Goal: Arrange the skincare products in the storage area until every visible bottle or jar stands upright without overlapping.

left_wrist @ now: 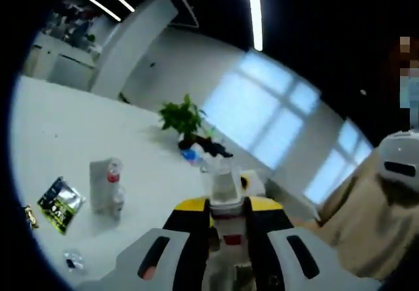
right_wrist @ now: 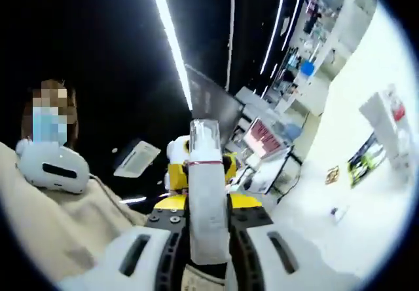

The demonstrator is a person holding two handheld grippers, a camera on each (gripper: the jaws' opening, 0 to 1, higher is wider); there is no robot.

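White plastic bottle (left_wrist: 223, 187) with clear cap, clamped upright in left claw (left_wrist: 226, 238), above worktop (left_wrist: 59, 127); another bottle (left_wrist: 114, 185) beside a box (left_wrist: 99, 185), a sachet (left_wrist: 60, 202) near. Right gripper view: right claw (right_wrist: 208, 242) clamped mid-body on a frosted bottle (right_wrist: 207, 193). Probably light, stiff, slick; best held at mid-body, not the cap.

A white table (left_wrist: 59, 127) carries the things. In the left gripper view a pale carton (left_wrist: 100, 185) stands upright on it with a red-capped bottle (left_wrist: 115, 187) just beside it. A dark sachet (left_wrist: 59, 203) lies flat nearer the edge. A potted plant (left_wrist: 184, 119) stands further back, with blurred items, possibly bottles, beside it.
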